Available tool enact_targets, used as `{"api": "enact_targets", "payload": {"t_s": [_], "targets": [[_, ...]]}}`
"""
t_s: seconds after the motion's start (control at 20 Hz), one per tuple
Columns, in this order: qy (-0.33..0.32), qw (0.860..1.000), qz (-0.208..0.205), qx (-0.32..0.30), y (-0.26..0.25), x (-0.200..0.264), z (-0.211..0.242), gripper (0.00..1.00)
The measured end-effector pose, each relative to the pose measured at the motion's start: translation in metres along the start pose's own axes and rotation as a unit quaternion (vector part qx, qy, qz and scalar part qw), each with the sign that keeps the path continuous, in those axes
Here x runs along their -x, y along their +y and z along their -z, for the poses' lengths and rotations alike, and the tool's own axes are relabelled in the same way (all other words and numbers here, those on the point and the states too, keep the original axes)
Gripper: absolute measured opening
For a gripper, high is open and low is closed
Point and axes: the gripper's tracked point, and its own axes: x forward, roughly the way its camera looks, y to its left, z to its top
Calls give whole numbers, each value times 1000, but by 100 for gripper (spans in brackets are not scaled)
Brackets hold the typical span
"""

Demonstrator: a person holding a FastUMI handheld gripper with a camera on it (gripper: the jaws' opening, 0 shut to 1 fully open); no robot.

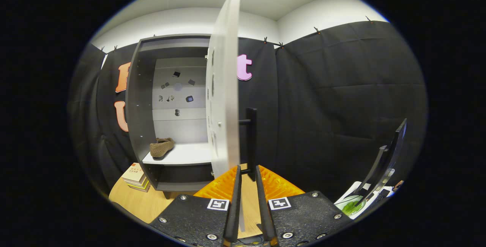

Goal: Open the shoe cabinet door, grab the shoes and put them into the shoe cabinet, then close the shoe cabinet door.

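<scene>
The claw (247, 171) has its two fingers a little apart, with the thin edge of the open door (224, 98) running between them. Nothing is squeezed. The door's dark handle (250, 140) is just ahead. One brown shoe (161, 147) sits on the cabinet (137, 98) shelf, partly blurry. Books (134, 176) lie beside the cabinet.

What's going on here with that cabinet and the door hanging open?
A person is working a handheld pair of tongs at the shoe cabinet. Its door stands wide open, edge-on to the camera, with the fingers either side of its lower edge, just short of the black handle. Whether they press on it is unclear. A brown shoe already lies on the shelf inside, so closing the door looks like what remains.
</scene>
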Motion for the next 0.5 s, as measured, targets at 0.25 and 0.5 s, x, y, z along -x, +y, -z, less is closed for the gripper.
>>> {"api": "enact_targets", "payload": {"t_s": [0.25,0.5], "targets": [[-5,1000,-19,-4,18,12,-5,24],[2,998,-57,-1,57,20,-1,24]]}}
